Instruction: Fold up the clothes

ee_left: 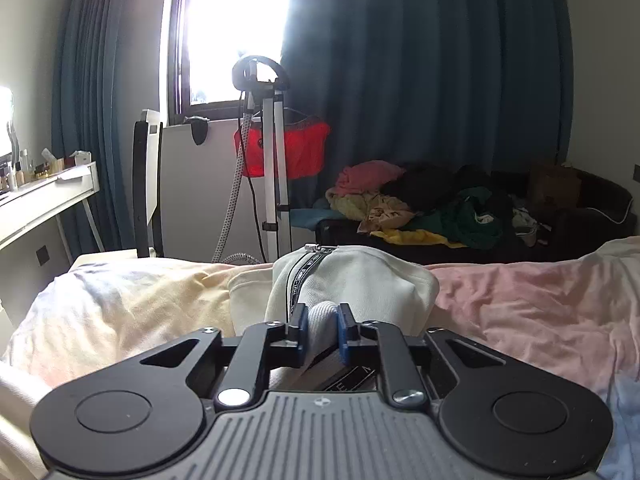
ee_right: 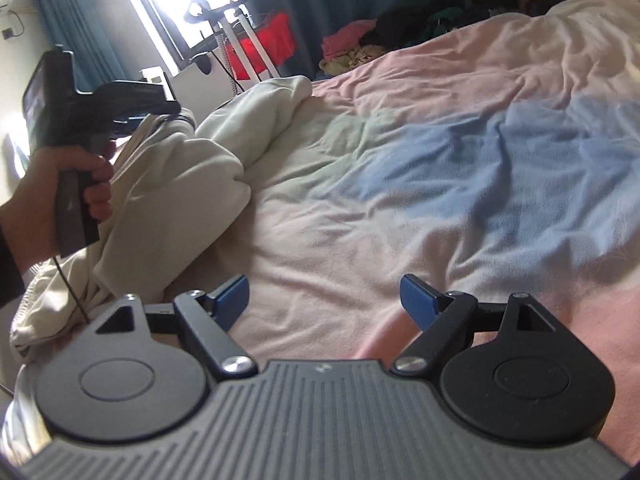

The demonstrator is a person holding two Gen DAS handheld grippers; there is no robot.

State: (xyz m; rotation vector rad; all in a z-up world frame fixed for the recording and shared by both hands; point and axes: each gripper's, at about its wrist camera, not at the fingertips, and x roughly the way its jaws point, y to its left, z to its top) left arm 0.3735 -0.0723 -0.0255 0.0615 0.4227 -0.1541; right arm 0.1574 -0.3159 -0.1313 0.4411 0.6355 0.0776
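A cream zip-up garment (ee_left: 352, 280) lies bunched on the bed, its black zipper running up the middle. My left gripper (ee_left: 323, 316) is shut on a ribbed edge of this garment. In the right wrist view the same garment (ee_right: 172, 184) is heaped at the left of the bed, with the left gripper (ee_right: 160, 116) held in a hand above it. My right gripper (ee_right: 324, 292) is open and empty, low over the bedspread to the right of the garment.
The bed has a pastel pink, blue and yellow bedspread (ee_right: 440, 152). Beyond it stand a garment steamer (ee_left: 268, 152) with a red top, a dark sofa piled with clothes (ee_left: 440, 208), a white desk (ee_left: 44, 200) at left, and blue curtains.
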